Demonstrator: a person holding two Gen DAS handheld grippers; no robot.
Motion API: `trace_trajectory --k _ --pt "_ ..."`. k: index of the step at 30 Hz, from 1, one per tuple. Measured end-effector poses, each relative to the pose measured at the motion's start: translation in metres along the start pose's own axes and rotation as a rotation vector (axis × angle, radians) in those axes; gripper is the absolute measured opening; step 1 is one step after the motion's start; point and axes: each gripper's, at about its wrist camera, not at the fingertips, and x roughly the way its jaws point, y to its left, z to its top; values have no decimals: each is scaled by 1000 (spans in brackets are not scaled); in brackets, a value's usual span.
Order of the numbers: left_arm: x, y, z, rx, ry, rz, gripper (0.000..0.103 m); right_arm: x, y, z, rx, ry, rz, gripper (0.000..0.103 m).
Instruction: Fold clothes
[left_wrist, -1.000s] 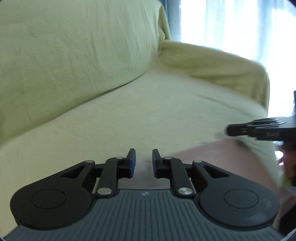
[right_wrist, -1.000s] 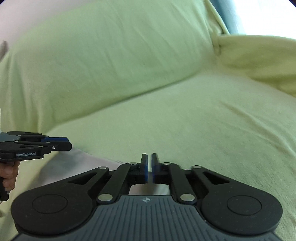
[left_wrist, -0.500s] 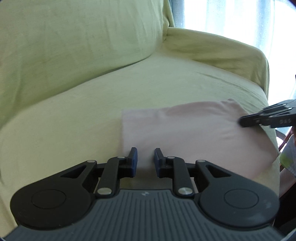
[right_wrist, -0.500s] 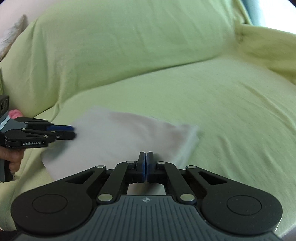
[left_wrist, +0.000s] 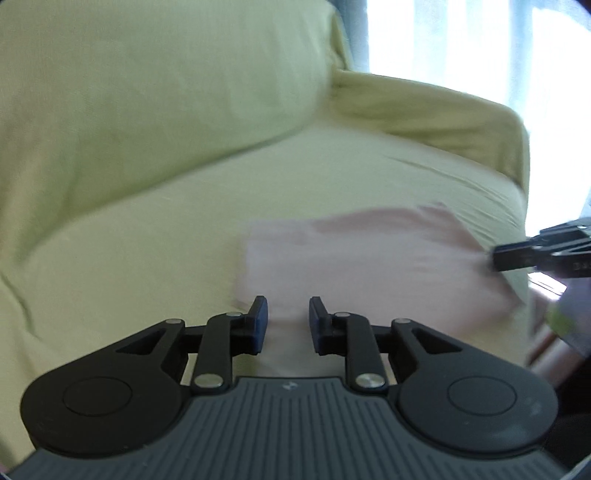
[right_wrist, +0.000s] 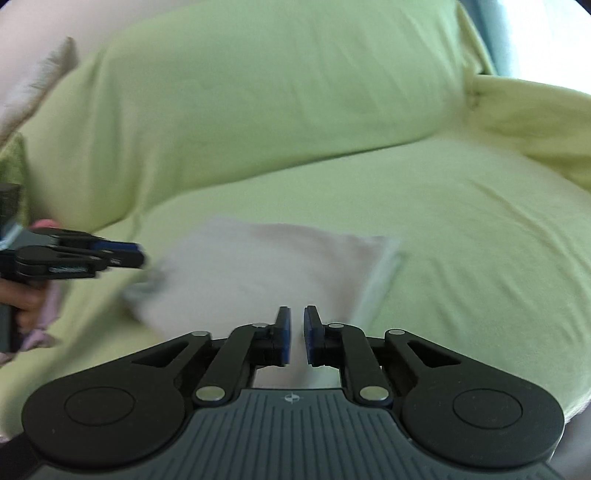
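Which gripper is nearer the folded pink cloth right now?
Too close to call: left gripper and right gripper each sit open at the folded pink cloth's near edge, gripping nothing.

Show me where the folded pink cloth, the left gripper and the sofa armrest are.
folded pink cloth (left_wrist: 369, 258), left wrist view, top face.
left gripper (left_wrist: 284, 325), left wrist view, between fingertips.
sofa armrest (left_wrist: 424, 107), left wrist view, top.

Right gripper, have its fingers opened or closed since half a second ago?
Yes. The right gripper has opened: its fingers, shut together before, now show a gap with the folded pink cloth visible between them.
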Motion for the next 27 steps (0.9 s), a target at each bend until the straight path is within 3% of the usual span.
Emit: trace_trajectory --k 4,7,16,21,24,27 --pt "10 -11 -15 17 36 -7 21 11 11 -9 -64 95 -35 12" --pt "7 -5 -19 -32 31 -15 21 7 9 -13 -82 111 -50 7" --pt "-2 -12 -18 12 53 46 19 -12 17 -26 -102 103 -100 8" --pt "-13 -36 -9 42 12 -38 17 -17 28 -13 -70 2 -28 10" --pt "-4 -54 -8 68 24 -94 18 2 42 -5 -90 26 15 11" --pt "2 -62 -14 109 28 -78 19 23 56 0 -133 71 47 13"
